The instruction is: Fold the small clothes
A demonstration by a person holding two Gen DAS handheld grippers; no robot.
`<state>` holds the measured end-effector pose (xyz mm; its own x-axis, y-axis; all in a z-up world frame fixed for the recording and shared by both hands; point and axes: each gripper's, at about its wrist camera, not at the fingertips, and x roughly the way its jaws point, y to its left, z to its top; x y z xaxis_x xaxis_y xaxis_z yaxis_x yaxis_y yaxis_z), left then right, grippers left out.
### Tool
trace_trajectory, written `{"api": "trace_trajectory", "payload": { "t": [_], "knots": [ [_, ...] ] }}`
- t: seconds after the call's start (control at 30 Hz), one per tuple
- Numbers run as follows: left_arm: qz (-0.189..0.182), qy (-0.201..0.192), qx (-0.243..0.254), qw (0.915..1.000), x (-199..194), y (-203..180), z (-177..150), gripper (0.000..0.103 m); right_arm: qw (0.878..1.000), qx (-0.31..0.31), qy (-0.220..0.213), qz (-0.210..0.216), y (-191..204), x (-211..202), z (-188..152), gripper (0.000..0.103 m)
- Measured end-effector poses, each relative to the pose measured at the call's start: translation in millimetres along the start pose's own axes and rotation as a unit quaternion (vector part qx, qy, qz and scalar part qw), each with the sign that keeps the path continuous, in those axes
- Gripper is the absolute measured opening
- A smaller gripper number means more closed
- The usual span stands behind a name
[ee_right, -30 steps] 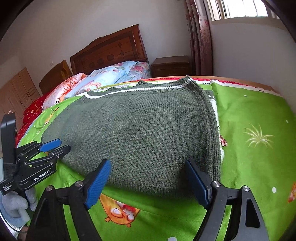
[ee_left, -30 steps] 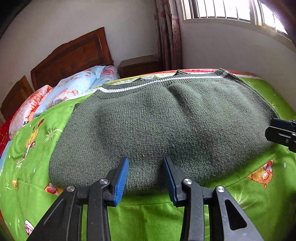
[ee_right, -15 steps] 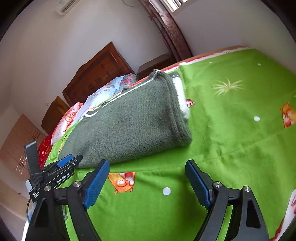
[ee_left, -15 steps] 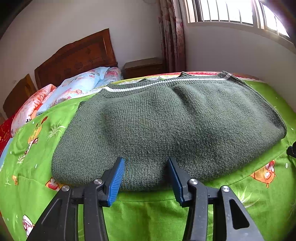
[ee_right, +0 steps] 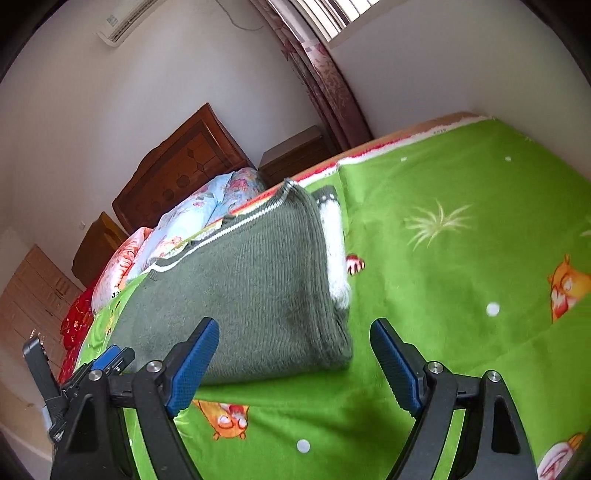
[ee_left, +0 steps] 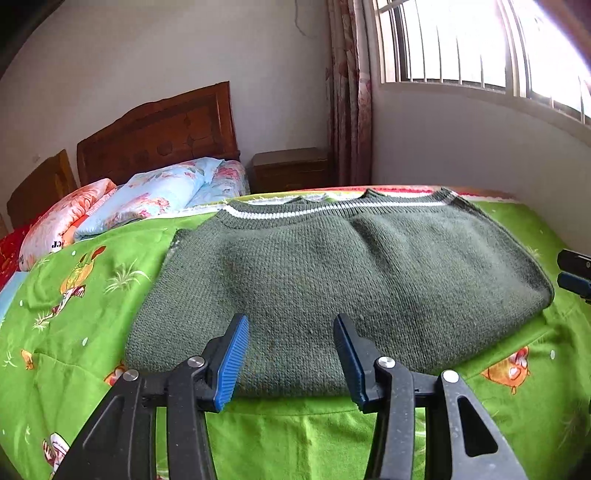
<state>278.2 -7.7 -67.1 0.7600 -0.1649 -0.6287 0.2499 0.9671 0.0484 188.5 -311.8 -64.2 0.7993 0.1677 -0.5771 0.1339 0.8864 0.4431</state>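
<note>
Two grippers hover empty above a folded green sweater (ee_left: 332,280) lying on the green bedspread (ee_right: 461,206): left gripper (ee_left: 290,356) partly open, right gripper (ee_right: 295,363) wide open.

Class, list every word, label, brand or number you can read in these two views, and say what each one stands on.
"er": dark letters, the rest cut off, on the orange floral pillow, left wrist view.
The same pillow's print in the right wrist view: too blurred to read.
Label on the air conditioner: too small to read.
Print on the left claw body: too small to read.
</note>
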Motion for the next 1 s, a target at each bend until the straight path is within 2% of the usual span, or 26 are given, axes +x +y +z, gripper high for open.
{"api": "trace_trajectory", "payload": {
  "t": [0.1, 0.17, 0.27, 0.33, 0.37, 0.47, 0.6, 0.7, 0.77, 0.9, 1.0],
  "knots": [
    [0.004, -0.015, -0.054, 0.9984, 3, 32, 10, 0.049, 0.997, -0.062, -0.001, 0.039, 23, 0, -8, 0.103],
    [0.011, -0.003, -0.088, 0.9961, 11, 54, 11, 0.049, 0.994, -0.099, 0.012, 0.039, 34, 8, -18, 0.103],
    [0.022, 0.011, -0.116, 0.993, 23, 74, 1, 0.049, 0.995, -0.089, 0.037, 0.02, 29, 25, -28, 0.103],
    [0.015, 0.02, -0.124, 0.992, 27, 77, -6, 0.048, 0.996, -0.074, 0.038, 0.018, 24, 27, -27, 0.103],
    [0.017, 0.01, -0.123, 0.9923, 25, 76, -5, 0.048, 0.997, -0.069, 0.039, 0.019, 21, 29, -26, 0.103],
    [0.032, 0.011, -0.108, 0.9936, 26, 70, -5, 0.049, 0.997, -0.065, 0.035, 0.024, 18, 30, -27, 0.103],
    [0.035, -0.028, -0.109, 0.993, 7, 68, -4, 0.049, 0.998, -0.043, 0.028, 0.047, 9, 27, -27, 0.103],
    [-0.01, -0.014, -0.128, 0.9917, 3, 59, 6, 0.048, 0.998, -0.039, 0.028, 0.051, 9, 27, -26, 0.103],
    [-0.037, 0.001, -0.123, 0.9918, 6, 41, 15, 0.049, 0.998, -0.042, 0.028, 0.049, 11, 27, -25, 0.103],
    [-0.031, 0.028, -0.062, 0.9972, 28, -7, 29, 0.049, 0.998, -0.039, 0.02, 0.054, 10, 24, -25, 0.103],
    [-0.03, 0.055, -0.034, 0.9975, 49, -34, 28, 0.049, 0.998, -0.04, 0.013, 0.053, 11, 20, -26, 0.103]
  ]
}}
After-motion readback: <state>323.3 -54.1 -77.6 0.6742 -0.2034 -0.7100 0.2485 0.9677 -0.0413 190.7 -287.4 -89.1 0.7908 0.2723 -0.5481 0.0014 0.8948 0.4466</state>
